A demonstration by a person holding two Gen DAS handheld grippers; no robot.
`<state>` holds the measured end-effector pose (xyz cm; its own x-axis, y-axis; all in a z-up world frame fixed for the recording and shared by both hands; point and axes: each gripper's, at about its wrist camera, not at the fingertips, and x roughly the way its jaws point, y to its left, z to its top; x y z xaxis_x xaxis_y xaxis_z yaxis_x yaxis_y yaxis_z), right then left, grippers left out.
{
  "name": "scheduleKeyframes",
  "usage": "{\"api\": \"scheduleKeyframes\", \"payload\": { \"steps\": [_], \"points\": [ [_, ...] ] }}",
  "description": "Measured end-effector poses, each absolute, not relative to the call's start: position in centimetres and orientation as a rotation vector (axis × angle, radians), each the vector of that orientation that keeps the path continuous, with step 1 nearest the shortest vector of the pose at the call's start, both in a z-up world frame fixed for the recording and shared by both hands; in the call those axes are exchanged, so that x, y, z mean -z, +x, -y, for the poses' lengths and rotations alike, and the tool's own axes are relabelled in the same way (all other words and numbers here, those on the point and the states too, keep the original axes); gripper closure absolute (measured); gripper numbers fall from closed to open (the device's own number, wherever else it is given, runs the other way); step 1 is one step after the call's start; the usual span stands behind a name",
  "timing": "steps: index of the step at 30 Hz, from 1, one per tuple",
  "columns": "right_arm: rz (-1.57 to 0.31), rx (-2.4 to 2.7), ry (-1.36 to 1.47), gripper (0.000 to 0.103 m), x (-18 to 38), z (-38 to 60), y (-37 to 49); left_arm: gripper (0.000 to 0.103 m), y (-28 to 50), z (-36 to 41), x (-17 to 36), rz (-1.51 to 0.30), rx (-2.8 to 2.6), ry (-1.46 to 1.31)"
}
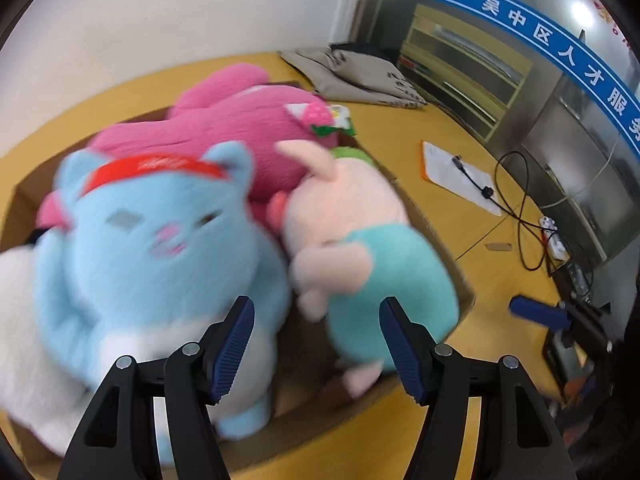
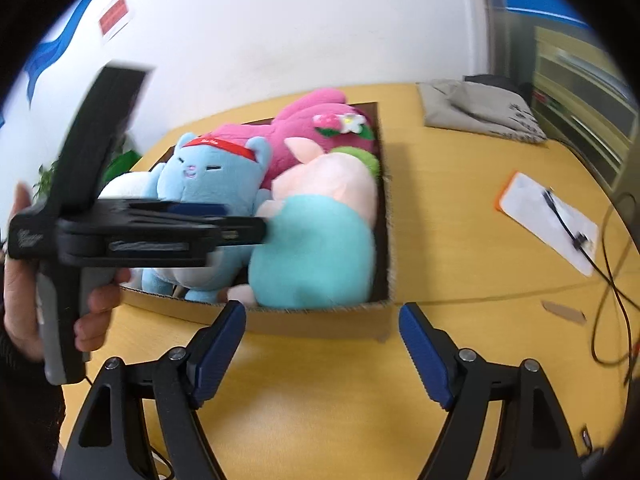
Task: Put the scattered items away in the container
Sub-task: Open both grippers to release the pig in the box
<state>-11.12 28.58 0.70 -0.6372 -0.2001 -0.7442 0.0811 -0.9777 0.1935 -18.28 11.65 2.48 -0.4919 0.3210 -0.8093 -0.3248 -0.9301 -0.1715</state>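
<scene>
An open brown cardboard box (image 2: pixel 320 318) sits on the yellow wooden surface (image 2: pixel 460 240) and is packed with soft toys. A light blue plush cat with a red headband (image 1: pixel 160 240) lies in the left part of the box. A pale pink plush pig in a teal outfit (image 1: pixel 360 248) lies just to its right, touching it. A large magenta plush with a strawberry and a flower on it (image 1: pixel 248 132) fills the far side behind both. A white fluffy plush (image 1: pixel 24 320) bulges at the left edge, beside the cat.

The left gripper (image 1: pixel 318 344) hangs over the near part of the box with its blue-padded jaws apart. Nothing is clamped between them; the cat's lower body sits behind the left finger and the pig's teal body behind the right one. In the right wrist view a hand (image 2: pixel 60 300) holds this tool by its grey handle at the left side, its tip reaching over the toys.

The right gripper (image 2: pixel 322 344) is also spread wide and empty, held above the bare surface just near of the box's front wall.

Further right on the surface lie a white sheet with an orange edge (image 2: pixel 548 224), a black cable (image 2: pixel 608 280) and a folded grey cloth (image 2: pixel 480 112) at the far side.
</scene>
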Motion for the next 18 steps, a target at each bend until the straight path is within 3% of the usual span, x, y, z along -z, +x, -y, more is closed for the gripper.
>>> {"api": "scheduleKeyframes", "payload": {
  "steps": [7,13,18],
  "points": [
    [0.201,2.689,1.259,0.024,-0.8,-26.1,-11.1,0.034,-12.4,-4.9,-2.5,0.040,-2.586,-1.277],
    [0.131,2.681,1.173,0.024,-1.2,-21.2,-12.1,0.034,-11.7,-0.6,0.1,0.152,-2.585,-1.380],
    [-0.111,2.831,1.306,0.024,1.7,-19.3,-14.3,0.034,-11.3,-0.8,0.2,0.112,-2.606,-1.392]
  ]
}}
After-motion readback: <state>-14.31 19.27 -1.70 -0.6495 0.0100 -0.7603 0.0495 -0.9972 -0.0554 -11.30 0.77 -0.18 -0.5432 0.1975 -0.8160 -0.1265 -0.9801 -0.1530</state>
